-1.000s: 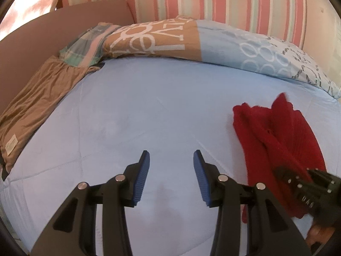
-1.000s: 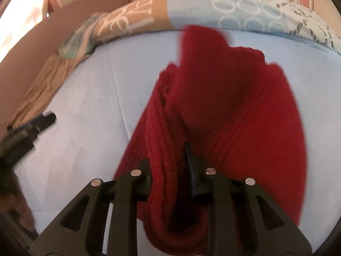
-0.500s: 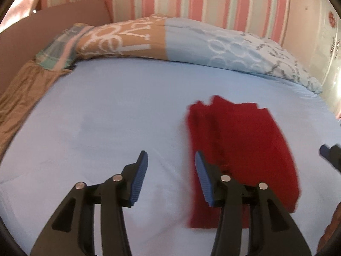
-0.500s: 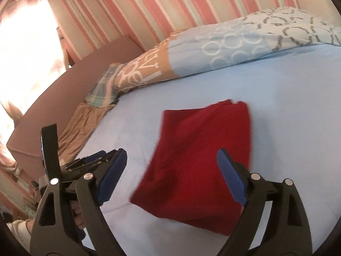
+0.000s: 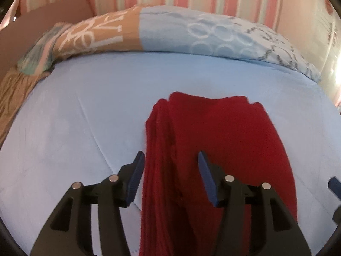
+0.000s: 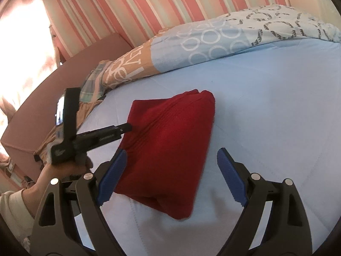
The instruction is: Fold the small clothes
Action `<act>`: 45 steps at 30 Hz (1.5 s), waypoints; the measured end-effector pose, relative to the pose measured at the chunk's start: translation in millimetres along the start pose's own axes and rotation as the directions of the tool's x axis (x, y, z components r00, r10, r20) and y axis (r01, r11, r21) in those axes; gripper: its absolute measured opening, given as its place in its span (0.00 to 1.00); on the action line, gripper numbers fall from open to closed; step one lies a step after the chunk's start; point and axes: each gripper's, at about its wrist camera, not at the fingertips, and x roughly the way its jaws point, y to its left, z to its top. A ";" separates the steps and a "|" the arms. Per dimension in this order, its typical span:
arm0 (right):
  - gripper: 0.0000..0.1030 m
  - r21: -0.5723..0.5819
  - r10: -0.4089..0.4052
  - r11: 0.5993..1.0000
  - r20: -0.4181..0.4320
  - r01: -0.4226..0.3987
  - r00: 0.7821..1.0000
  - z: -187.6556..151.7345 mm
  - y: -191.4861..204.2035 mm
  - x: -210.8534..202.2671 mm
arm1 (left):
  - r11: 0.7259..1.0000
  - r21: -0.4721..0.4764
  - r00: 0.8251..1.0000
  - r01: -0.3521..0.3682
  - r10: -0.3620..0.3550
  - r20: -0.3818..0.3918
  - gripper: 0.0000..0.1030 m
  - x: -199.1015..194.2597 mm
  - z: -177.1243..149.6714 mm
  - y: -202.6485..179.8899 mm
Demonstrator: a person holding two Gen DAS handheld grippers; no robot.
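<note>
Pink, white and pale green striped wallpaper backs a bed covered by a light blue sheet. On that sheet lies a folded red knitted garment, a rough rectangle whose long axis runs from the near edge of the bed toward the pillows, its narrower end pointing at them. In the left wrist view its stacked fold edges run along its left side.

Along the head of the bed lies a long pillow, tan with white lettering at one end and pale blue with ring prints at the other. A brown headboard or side panel and brown gathered fabric border the bed on the left.

The left gripper hovers over the garment's near left part; its jaws have just been opening and stand spread, with the folded edge between the 2 blue pads but not pinched. The right gripper is spread wide above the garment's near end, gripping nothing. A hand holds the left tool at the garment's left edge.
</note>
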 end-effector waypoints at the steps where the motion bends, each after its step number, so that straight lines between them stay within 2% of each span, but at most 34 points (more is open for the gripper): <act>1: 0.84 -0.001 0.003 1.000 0.000 -0.003 1.000 0.6 -0.9 1.7 | 1.000 -0.001 1.000 0.023 -0.023 -0.010 0.51 3.5 1.3 -0.4; 3: 0.84 0.001 0.006 1.000 -0.005 -0.006 1.000 2.2 -4.7 6.0 | 0.995 0.002 0.994 0.105 -0.105 -0.021 0.51 9.4 3.6 -1.7; 8: 0.84 0.024 0.008 1.000 -0.011 -0.008 1.000 4.6 -10.7 12.1 | 0.989 0.007 0.988 0.148 -0.147 -0.051 0.50 20.3 5.6 -8.9; 10: 0.84 0.024 0.009 1.000 -0.023 -0.009 1.000 3.6 -11.1 14.8 | 0.991 0.017 0.989 0.134 -0.133 -0.062 0.41 23.3 5.4 -12.8; 11: 0.84 0.022 0.008 1.000 -0.027 -0.007 1.000 3.1 -10.9 15.7 | 0.992 0.038 0.991 0.119 -0.116 -0.072 0.25 25.1 5.8 -15.3; 12: 0.84 0.018 0.006 1.000 -0.031 -0.005 0.999 2.5 -10.5 16.8 | 0.992 0.044 0.990 0.118 -0.114 -0.081 0.22 26.5 6.3 -16.0; 17: 0.84 0.013 -0.004 1.000 -0.037 0.005 0.999 3.3 -8.9 18.7 | 0.992 0.071 0.994 0.103 -0.100 -0.053 0.16 13.5 12.3 -16.7; 20: 0.84 0.000 -0.003 1.000 -0.037 0.003 0.999 6.7 -4.2 21.3 | 0.989 0.147 1.000 0.022 -0.019 -0.018 0.15 2.5 23.9 -19.1; 21: 0.84 -0.012 -0.006 1.000 -0.035 0.006 0.999 8.2 0.0 22.1 | 0.985 0.171 1.000 -0.009 0.010 -0.004 0.11 0.9 28.7 -18.9; 24: 0.84 -0.045 -0.015 0.999 -0.038 0.013 0.999 11.4 10.4 29.5 | 0.973 0.224 0.998 -0.061 0.059 0.018 0.12 5.4 37.6 -14.3; 26: 0.84 -0.061 -0.020 0.998 -0.055 0.016 0.998 9.6 16.6 39.2 | 0.955 0.281 0.996 -0.093 0.091 0.021 0.12 18.0 33.1 -12.7; 27: 0.84 -0.077 -0.037 0.997 -0.070 0.031 0.997 6.7 20.9 46.4 | 0.936 0.328 0.991 -0.130 0.128 0.027 0.12 27.5 26.0 -13.9; 29: 0.84 -0.102 -0.054 0.994 -0.093 0.044 0.994 0.9 25.8 57.0 | 0.919 0.369 0.990 -0.142 0.140 0.031 0.15 37.9 12.4 -12.8; 32: 0.84 -0.149 -0.112 0.985 -0.150 0.089 0.982 -14.1 28.1 77.3 | 0.937 0.331 0.993 -0.114 0.106 0.044 0.18 38.2 -5.6 -3.9; 33: 0.84 -0.166 -0.142 0.980 -0.174 0.113 0.974 -20.8 26.4 84.2 | 0.949 0.303 0.995 -0.091 0.077 0.056 0.24 33.3 -10.6 0.8; 34: 0.84 -0.174 -0.159 0.976 -0.188 0.127 0.969 -25.0 24.9 87.7 | 0.953 0.284 0.994 -0.100 0.085 0.066 0.31 29.7 -12.7 3.6; 35: 0.84 -0.184 -0.183 0.972 -0.202 0.146 0.962 -29.9 22.2 90.7 | 0.961 0.251 0.992 -0.115 0.098 0.082 0.47 23.5 -15.0 8.2; 36: 0.84 -0.188 -0.205 0.968 -0.204 0.167 0.957 -33.9 19.1 91.2 | 0.968 0.223 0.992 -0.111 0.094 0.087 0.55 18.2 -16.4 12.1; 38: 0.84 -0.167 -0.201 0.972 -0.205 0.169 0.958 -36.5 13.4 86.7 | 0.987 0.144 0.994 -0.077 0.064 0.091 0.56 1.2 -23.2 24.5; 41: 0.84 -0.161 -0.201 0.972 -0.171 0.174 0.965 -36.4 13.9 73.7 | 0.991 0.126 0.992 -0.051 0.036 0.118 0.56 -23.2 -35.7 26.2; 45: 0.84 -0.175 -0.187 0.971 -0.151 0.160 0.971 -41.4 21.6 64.7 | 0.973 0.229 0.994 -0.030 0.006 0.108 0.56 -35.3 -67.6 10.1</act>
